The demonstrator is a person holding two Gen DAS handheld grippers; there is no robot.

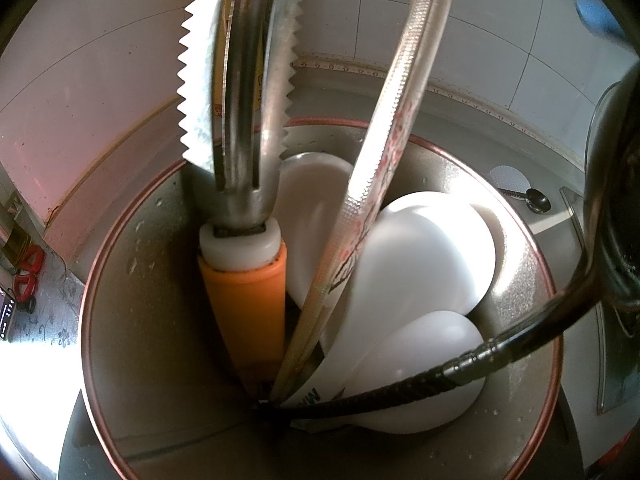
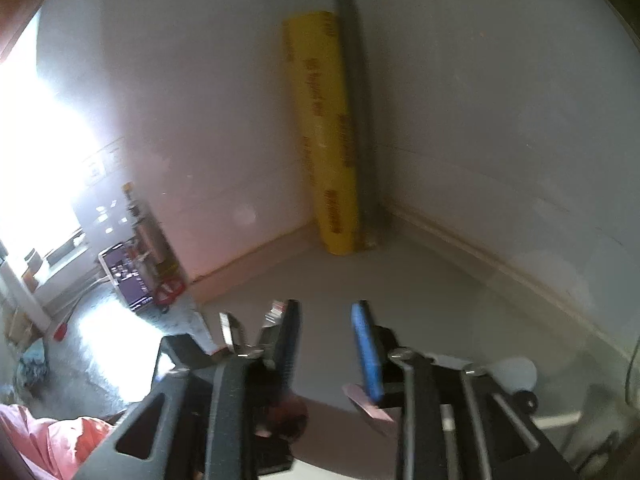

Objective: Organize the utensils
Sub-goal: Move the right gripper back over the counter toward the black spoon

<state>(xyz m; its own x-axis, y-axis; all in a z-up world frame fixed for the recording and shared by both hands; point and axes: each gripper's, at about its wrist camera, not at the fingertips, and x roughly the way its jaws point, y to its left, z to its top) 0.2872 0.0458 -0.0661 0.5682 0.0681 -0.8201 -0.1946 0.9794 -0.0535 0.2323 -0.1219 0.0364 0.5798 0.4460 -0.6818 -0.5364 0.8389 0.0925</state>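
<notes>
1. The utensil holder (image 1: 120,320), a round metal cup with a copper-coloured rim, fills the left wrist view and stands on the grey tabletop (image 2: 360,280) near a tiled wall (image 1: 480,40).
2. Inside it, largest first: white spoons (image 1: 424,256), bowls up, on the right; a fruit peeler (image 1: 244,280) with an orange handle and toothed metal head, upright on the left; a pair of blossom-printed chopsticks (image 1: 384,152) leaning across the middle; a dark twisted-handle ladle (image 1: 520,344) hooking out over the right rim.
3. The left gripper is not visible in its own view; I judge it clenched, apparently steadying the holder.
4. The right gripper (image 2: 326,344) has its blue-padded fingers (image 2: 366,352) released, nothing between them.
5. To do this step well, I'd keep the holder steady and bring the next utensil handle-first into the free gap on the left.
6. Only the right view shows a yellow roll (image 2: 320,128) standing in the wall corner; only the left shows the holder's contents.
</notes>
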